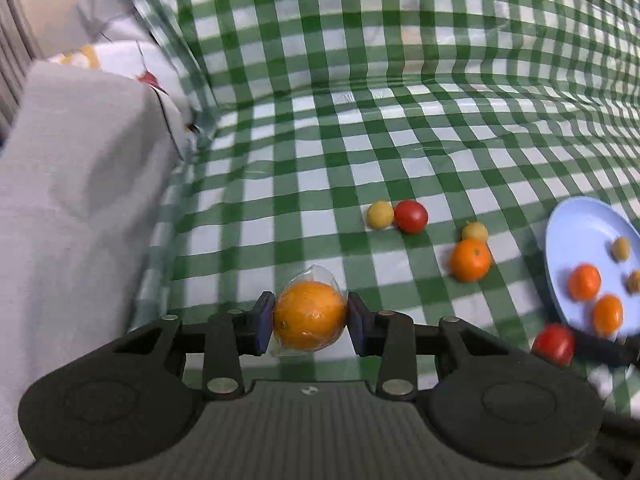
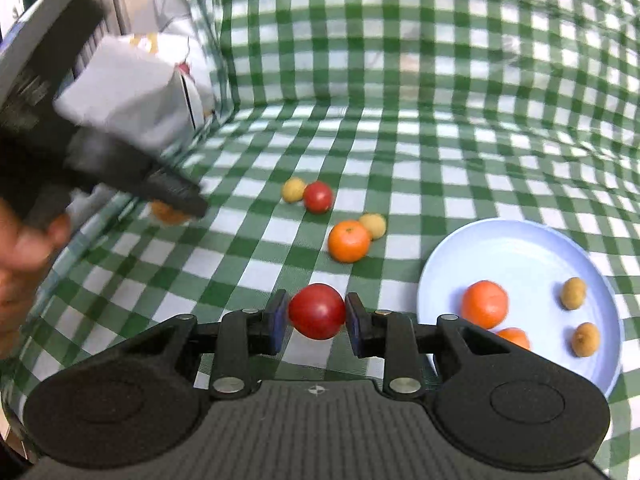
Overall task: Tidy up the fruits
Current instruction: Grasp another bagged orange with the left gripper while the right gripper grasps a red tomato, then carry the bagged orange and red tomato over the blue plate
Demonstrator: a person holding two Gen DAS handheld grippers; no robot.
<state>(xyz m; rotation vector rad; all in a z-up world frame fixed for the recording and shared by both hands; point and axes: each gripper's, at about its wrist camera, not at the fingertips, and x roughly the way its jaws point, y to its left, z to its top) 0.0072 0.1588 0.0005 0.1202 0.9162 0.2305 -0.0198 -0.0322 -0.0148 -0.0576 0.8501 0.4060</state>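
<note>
The left gripper (image 1: 310,318) pinched a plastic-wrapped round orange (image 1: 310,314); the right gripper (image 2: 316,316) pinched a round red tomato (image 2: 317,311). Carrying seemed underway; next, probably releasing over the pale blue plate (image 2: 520,240), lower right.

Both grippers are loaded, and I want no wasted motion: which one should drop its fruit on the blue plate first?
Right, probably. The right gripper holds the red tomato right beside the blue plate; the left gripper, holding the wrapped orange, is farther from the plate.
</note>
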